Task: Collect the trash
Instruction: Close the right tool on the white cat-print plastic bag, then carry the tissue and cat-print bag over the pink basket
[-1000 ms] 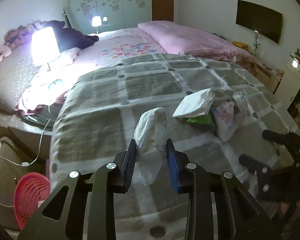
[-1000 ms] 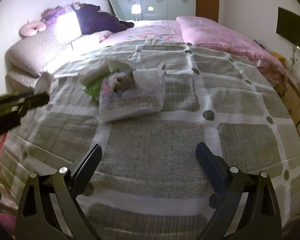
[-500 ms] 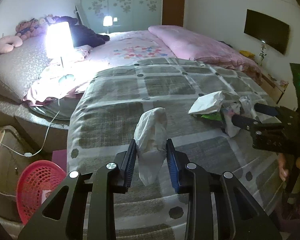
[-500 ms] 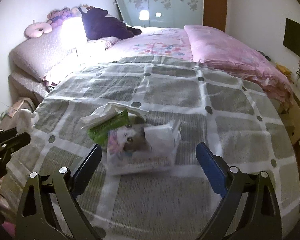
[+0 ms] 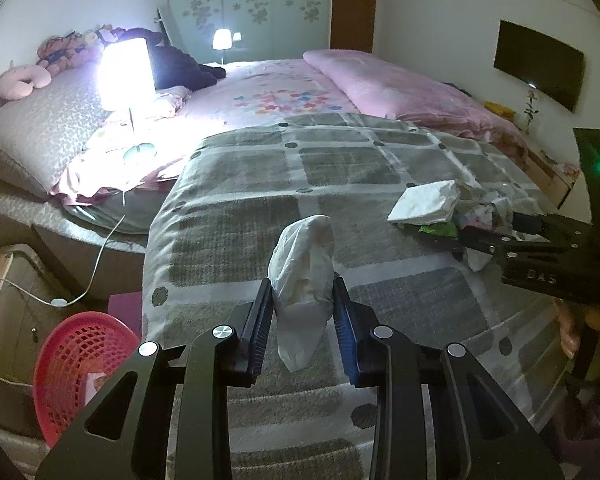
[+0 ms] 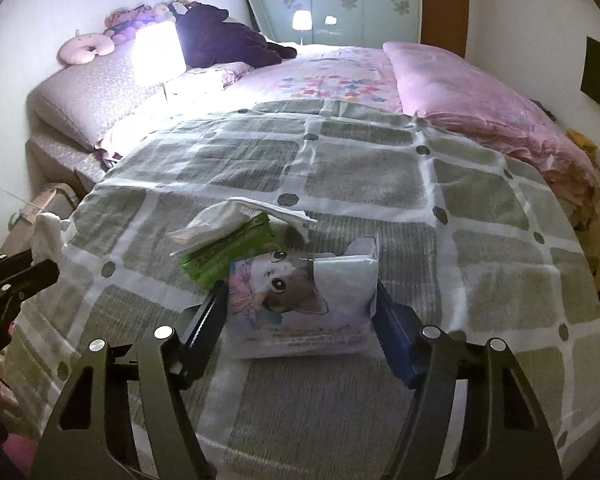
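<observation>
Visibly lettered "DAS" on right tongs [image 5: 496,236], straddling cat-print tissue pack [image 6: 300,300] mid-bed, contact unclear, left tongs [image 5: 302,312] clamped on crumpled white bag [image 5: 302,276] near blanket edge [image 5: 152,264], red basket [image 5: 80,364] below.

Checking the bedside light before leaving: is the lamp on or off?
On: the lamp shade glows bright white and lights the bedding beside it.

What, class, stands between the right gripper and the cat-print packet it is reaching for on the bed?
Nothing visible. The right gripper already straddles the cat-print packet, one finger on each side. The green wrapper and white tissue lie beyond it.
</observation>
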`<state>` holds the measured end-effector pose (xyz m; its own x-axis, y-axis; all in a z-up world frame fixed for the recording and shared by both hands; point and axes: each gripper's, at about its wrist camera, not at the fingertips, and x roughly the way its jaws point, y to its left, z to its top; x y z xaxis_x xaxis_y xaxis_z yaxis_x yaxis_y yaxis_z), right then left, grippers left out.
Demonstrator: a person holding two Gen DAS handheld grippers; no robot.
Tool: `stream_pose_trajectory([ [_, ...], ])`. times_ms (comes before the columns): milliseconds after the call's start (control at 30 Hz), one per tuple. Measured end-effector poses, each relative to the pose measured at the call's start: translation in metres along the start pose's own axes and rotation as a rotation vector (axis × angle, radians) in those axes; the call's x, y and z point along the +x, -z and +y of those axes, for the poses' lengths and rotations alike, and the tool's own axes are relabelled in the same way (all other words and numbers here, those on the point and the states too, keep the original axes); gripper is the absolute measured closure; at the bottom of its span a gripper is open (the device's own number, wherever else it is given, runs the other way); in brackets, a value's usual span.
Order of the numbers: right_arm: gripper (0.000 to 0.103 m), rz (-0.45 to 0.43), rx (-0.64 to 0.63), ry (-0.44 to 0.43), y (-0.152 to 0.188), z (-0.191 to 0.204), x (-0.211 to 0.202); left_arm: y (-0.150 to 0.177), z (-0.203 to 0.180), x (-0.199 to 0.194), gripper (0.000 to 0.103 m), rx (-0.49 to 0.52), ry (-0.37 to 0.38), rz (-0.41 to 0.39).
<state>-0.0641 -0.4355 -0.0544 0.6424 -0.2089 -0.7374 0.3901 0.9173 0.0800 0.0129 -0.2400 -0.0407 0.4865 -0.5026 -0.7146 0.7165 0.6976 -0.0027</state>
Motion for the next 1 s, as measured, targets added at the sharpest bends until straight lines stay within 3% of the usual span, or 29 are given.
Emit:
stream_pose_trajectory([
  [400, 0.036, -0.043, 0.042, -0.065, 0.019, 0.008, -0.038, 0.007, 0.008, -0.012, 0.074, -0.007, -0.025, -0.012],
  [1000, 0.036, -0.073, -0.084, -0.153, 0.003, 0.083, -0.047, 0.017, 0.052, -0.053, 0.074, -0.085, -0.108, -0.059],
])
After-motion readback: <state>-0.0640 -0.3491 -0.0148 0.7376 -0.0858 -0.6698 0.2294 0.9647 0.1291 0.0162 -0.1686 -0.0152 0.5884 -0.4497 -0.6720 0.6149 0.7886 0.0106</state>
